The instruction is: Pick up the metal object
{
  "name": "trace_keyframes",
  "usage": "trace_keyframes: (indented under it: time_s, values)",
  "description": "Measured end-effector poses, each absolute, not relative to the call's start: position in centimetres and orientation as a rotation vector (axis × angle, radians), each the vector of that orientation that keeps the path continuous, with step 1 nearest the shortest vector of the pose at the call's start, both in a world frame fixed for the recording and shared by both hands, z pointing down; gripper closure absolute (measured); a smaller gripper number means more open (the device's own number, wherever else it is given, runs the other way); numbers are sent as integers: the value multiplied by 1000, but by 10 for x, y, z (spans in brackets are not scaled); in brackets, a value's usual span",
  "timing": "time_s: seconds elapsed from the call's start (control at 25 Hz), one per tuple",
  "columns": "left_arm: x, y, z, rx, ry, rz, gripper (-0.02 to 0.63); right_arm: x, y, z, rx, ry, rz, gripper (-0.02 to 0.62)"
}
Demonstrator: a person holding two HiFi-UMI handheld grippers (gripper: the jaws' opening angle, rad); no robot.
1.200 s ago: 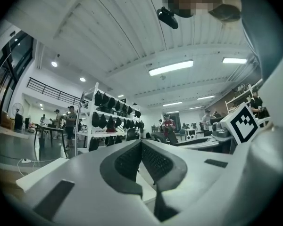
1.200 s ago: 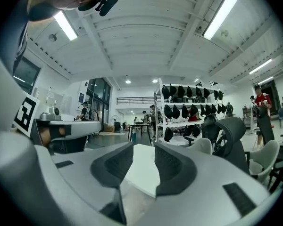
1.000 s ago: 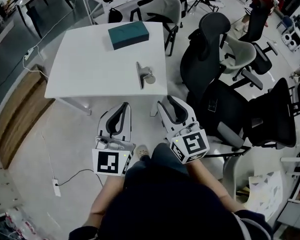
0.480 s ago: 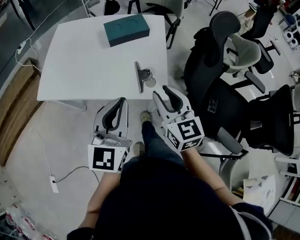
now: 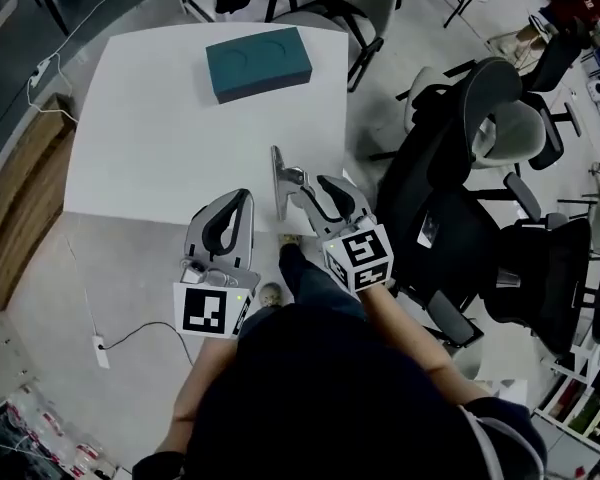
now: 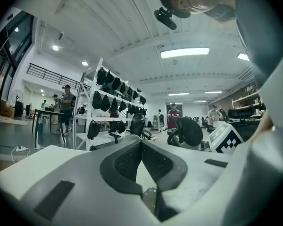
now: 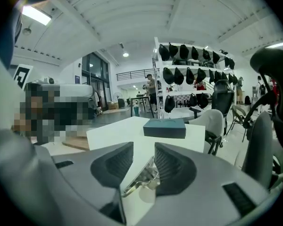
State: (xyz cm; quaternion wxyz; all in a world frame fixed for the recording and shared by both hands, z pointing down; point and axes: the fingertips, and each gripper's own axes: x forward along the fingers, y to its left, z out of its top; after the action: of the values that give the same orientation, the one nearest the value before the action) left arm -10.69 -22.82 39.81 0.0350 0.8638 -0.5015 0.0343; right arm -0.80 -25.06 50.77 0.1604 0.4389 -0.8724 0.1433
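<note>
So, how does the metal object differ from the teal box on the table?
The metal object is shiny, thin and long; the teal box is a dull, thick block. The metal object lies near the table's near edge, by the right gripper; the teal box lies at the far side. Both rest on the white table.

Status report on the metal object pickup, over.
Left tongs shut, empty. Right tongs open at metal object, no grip yet. Object lies on table, near edge. Nothing blocking.
</note>
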Motion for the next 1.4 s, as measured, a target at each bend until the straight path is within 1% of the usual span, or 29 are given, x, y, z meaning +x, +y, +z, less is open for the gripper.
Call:
trace_keyframes:
  time_s: [0.24, 0.52, 1.12, 1.28, 1.4]
  values:
    - [-98, -270, 413, 2583, -1575, 135, 583, 1, -284, 558, 1114, -2402, 581, 460]
    - [-102, -301, 422, 2542, -1628, 168, 583, -7, -294, 611, 961, -2313, 845, 460]
    - [-111, -329, 428, 2542, -1548, 201, 583, -22, -296, 654, 826, -2136, 1320, 461]
    - [-118, -339, 422, 2560, -1516, 219, 583, -27, -295, 657, 804, -2080, 1447, 498]
    - [-123, -344, 420, 2573, -1495, 225, 583, -28, -298, 656, 810, -2065, 1524, 512]
